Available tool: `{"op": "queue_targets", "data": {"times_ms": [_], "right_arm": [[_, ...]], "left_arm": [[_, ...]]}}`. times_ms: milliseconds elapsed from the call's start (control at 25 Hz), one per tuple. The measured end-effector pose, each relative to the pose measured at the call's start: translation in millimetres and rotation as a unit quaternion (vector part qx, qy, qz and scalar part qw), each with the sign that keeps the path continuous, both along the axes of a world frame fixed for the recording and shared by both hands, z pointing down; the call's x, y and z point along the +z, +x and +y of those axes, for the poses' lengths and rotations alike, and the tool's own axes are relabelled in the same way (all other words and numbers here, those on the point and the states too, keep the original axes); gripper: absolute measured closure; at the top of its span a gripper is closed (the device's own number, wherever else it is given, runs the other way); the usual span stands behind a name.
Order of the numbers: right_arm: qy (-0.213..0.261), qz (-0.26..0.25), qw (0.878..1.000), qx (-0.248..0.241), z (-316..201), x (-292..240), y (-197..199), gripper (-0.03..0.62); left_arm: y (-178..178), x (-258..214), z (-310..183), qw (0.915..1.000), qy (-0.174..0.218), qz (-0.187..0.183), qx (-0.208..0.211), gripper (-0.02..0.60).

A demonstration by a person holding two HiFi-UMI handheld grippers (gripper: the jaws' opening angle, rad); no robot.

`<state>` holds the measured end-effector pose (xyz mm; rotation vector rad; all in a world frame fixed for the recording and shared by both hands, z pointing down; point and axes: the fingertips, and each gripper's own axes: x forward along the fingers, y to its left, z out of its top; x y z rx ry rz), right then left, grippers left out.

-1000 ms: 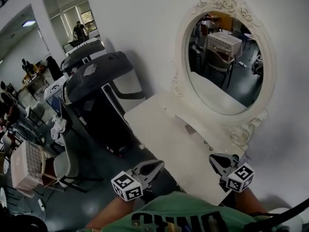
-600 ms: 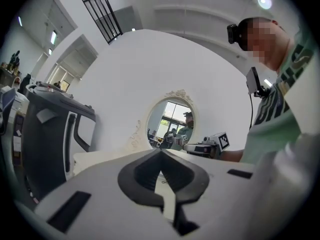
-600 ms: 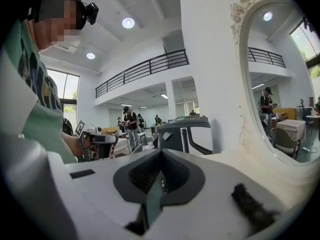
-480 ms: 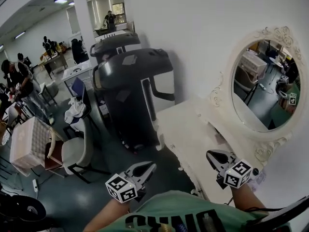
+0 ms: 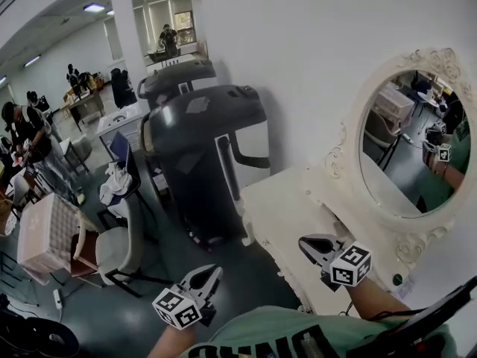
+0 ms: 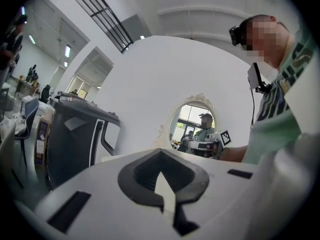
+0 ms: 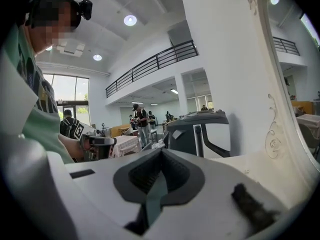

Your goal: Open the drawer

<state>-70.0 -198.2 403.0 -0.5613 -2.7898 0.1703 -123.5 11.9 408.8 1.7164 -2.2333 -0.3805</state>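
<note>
Wall [image 5: 313, 43]: plain white, backing the whole corner.
Machine [image 5: 201, 140]: a tall dark grey unit, standing just beside the dressing table's far end.
Dressing table [image 5: 287, 207]: cream, set against the wall, its top bare where it shows.
Mirror [image 5: 406, 144]: an oval in a carved frame, upright at the back of the table, reflecting the person and a gripper.
Drawer: not plainly visible in any view; judged to lie in the table's front, under the edge nearest the person.
Right gripper [image 5: 309, 245]: clenched on nothing, hovering over the table's near edge; its own view shows the pads pressed together and only the room beyond.
Left gripper [image 5: 207, 276]: also closed and empty, held out over the floor, apart from the table.
Step in hand: the approach. It likely goes best if the person first brings the table's front into sight, finds the pull, spreads one gripper's jaws before arriving, then draws straight back along the drawer's run, not upward.
Change from a second ago: the head view has swung, sending the mirror from centre frame to the right edge and bringing the machine to the middle; both grippers now sit lower in the frame, clenched as before.
</note>
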Motion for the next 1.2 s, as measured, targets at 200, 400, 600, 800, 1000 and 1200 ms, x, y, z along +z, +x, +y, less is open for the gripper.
{"op": "queue_targets", "data": {"times_ms": [200,400,600,800,1000,1200], "right_arm": [[-0.006,0.008,0.999,-0.033,-46.2,21.4,-23.0,0.583],[-0.031,0.017,0.999,-0.041,-46.4,37.8,-37.7,0.583],[-0.037,0.032,0.998,-0.044,-36.1,57.6,-43.1,0.583],[-0.043,0.042,0.998,-0.022,-40.9,62.4,-43.2,0.583],[-0.029,0.053,0.998,-0.019,-53.4,78.4,-47.0,0.583],[-0.01,0.053,0.998,-0.036,-54.8,91.0,-56.6,0.583]], "left_arm": [[10.4,28.0,-48.7,0.999,-0.008,0.037,-0.024,0.577],[6.5,54.0,-65.4,0.9972,-0.055,0.049,-0.013,0.577],[-13.1,95.8,-64.0,0.9935,-0.089,0.07,-0.015,0.577],[-44.3,146.0,-75.7,0.9877,-0.133,0.082,0.002,0.577],[-77.0,215.4,-112.3,0.9816,-0.173,0.08,0.019,0.577],[-95.3,273.1,-155.2,0.9733,-0.21,0.063,0.068,0.47]]}}
